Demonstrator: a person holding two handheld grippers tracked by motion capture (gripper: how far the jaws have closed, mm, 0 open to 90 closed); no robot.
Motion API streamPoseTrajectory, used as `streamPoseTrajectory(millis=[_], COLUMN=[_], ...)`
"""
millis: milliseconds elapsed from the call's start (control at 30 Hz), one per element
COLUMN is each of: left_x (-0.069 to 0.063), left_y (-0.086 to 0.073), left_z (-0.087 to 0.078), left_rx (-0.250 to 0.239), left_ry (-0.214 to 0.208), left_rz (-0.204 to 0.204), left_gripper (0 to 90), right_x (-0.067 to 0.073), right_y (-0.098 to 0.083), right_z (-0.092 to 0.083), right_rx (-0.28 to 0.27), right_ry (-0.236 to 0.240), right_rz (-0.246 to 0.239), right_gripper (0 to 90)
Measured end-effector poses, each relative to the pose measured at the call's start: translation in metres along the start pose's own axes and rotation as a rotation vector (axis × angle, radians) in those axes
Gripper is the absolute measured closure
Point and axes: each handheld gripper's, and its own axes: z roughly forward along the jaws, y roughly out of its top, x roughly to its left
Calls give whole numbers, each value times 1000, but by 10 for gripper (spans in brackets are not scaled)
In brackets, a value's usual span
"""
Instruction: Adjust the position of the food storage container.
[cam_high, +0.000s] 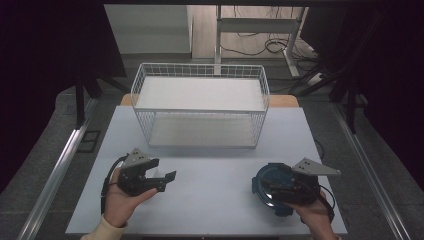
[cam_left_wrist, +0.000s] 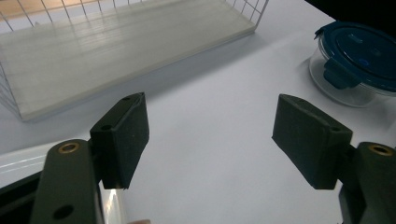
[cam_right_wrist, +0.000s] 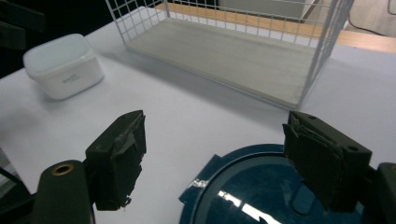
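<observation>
Right gripper view has the right tongs released, spread over the blue-lidded container near the wire basket; they should settle lower, centred, before clenching. Left tongs hang released.

White wire basket on the white table; cables on floor behind.

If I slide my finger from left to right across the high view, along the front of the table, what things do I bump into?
left gripper → bare white table → round container with the blue lid → right gripper, which hangs right over that container.
</observation>
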Motion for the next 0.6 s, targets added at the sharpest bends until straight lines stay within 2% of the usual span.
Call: streamPoseTrajectory(millis=[200,300,433,600], left_x=[0,-2,1,2], left_y=[-2,-1,-5,-8], left_z=[4,4,1,-1], left_rx=[13,10,19,22], left_ry=[3,1,-3,-20], left_rz=[-6,5,-1,-2], left_gripper=[266,266,260,251], right_x=[-10,-12,-13,-15], right_y=[-3,-4,0,1], right_z=[-2,-4,-5,-9], right_rx=[0,0,-1,18], right_ry=[-6,-22,-23,-56], right_rz=[36,37,48,72], right_gripper=[217,218,219,230])
